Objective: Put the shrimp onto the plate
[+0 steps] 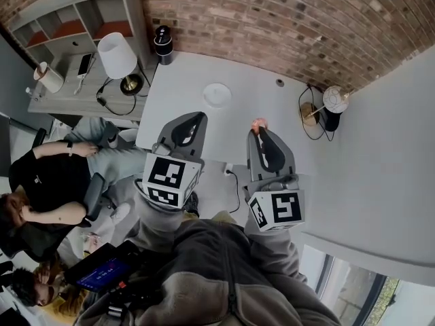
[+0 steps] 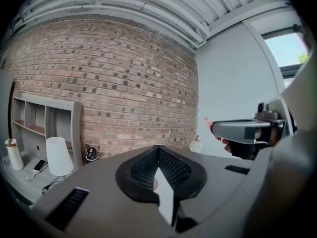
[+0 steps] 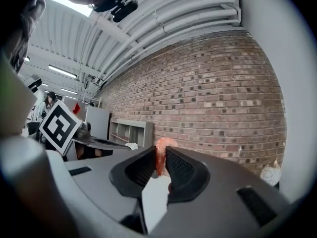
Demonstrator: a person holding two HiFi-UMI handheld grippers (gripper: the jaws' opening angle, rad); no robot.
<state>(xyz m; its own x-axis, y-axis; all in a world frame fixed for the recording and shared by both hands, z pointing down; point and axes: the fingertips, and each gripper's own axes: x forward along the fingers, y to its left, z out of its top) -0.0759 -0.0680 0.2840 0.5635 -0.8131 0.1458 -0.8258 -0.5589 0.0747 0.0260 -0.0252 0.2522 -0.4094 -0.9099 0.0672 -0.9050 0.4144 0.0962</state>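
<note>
A pink shrimp [image 1: 259, 122] is pinched between the tips of my right gripper [image 1: 259, 130], held above the white table [image 1: 183, 80]. In the right gripper view the shrimp [image 3: 161, 150] sticks up between the black pads of the right gripper [image 3: 160, 156]. A small white plate [image 1: 217, 95] lies on the table, farther away and to the left of the shrimp. My left gripper [image 1: 200, 117] hovers near the plate's near side, its jaws together with nothing in them. The left gripper view shows the left gripper [image 2: 158, 148] shut, with the right gripper [image 2: 242, 130] and shrimp tip [image 2: 208, 124] off to the right.
A black speaker [image 1: 163, 43] stands at the table's far left corner, against the brick wall. A white lamp [image 1: 117, 54] sits on the side desk [image 1: 68, 94]. A globe lamp [image 1: 334, 99] with cables is at the right. People sit at the left [image 1: 47, 182].
</note>
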